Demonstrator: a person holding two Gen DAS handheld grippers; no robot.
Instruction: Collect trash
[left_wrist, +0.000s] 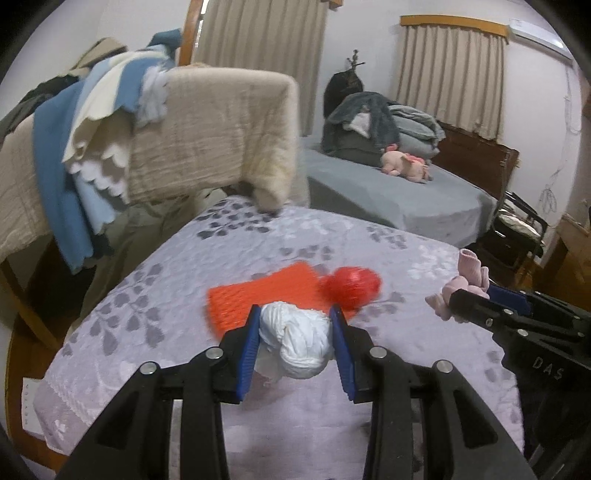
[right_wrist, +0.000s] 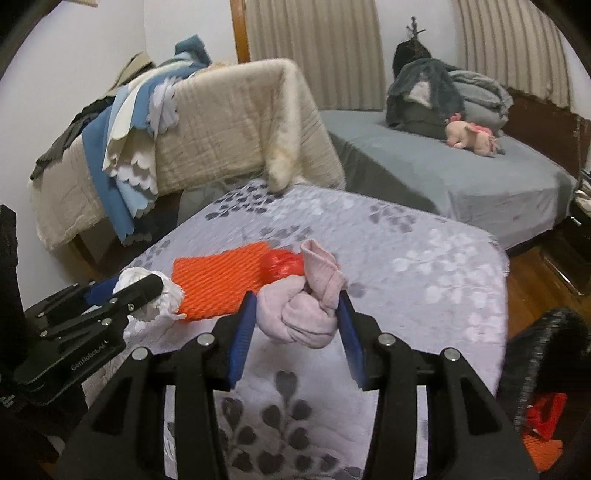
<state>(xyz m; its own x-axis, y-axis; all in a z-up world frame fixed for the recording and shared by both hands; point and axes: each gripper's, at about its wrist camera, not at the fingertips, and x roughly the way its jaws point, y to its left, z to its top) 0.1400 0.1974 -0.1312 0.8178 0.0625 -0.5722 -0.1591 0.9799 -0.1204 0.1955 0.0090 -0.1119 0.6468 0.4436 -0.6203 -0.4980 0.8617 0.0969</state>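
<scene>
**Both grippers loaded above the table**

My left gripper (left_wrist: 295, 334) is held low over the near half of the table (left_wrist: 424, 258), fingers pointing forward and slightly down. Its blue pads (left_wrist: 248, 350) are clamped on a white bundle (left_wrist: 299, 343), a knotted ball of ribbed cloth or paper, with a loose tail hanging below.

My right gripper (right_wrist: 297, 317) sits alongside at similar height, angled the same way. It grips a pink bundle (right_wrist: 303, 314), soft knit fabric tied in a knot, one open cuff standing up above the pads.

Behind both bundles, on the lilac leaf-print cloth, lies an orange mesh sheet (left_wrist: 258, 295), flat. A red ball (left_wrist: 352, 286) touches its right end; motion blur hides its detail.

Writing: the right gripper body reads "DAS" in the left view; the left gripper body reads "GenRobot.AI" in the right view. A small tag at the cloth's left edge is illegible.
</scene>
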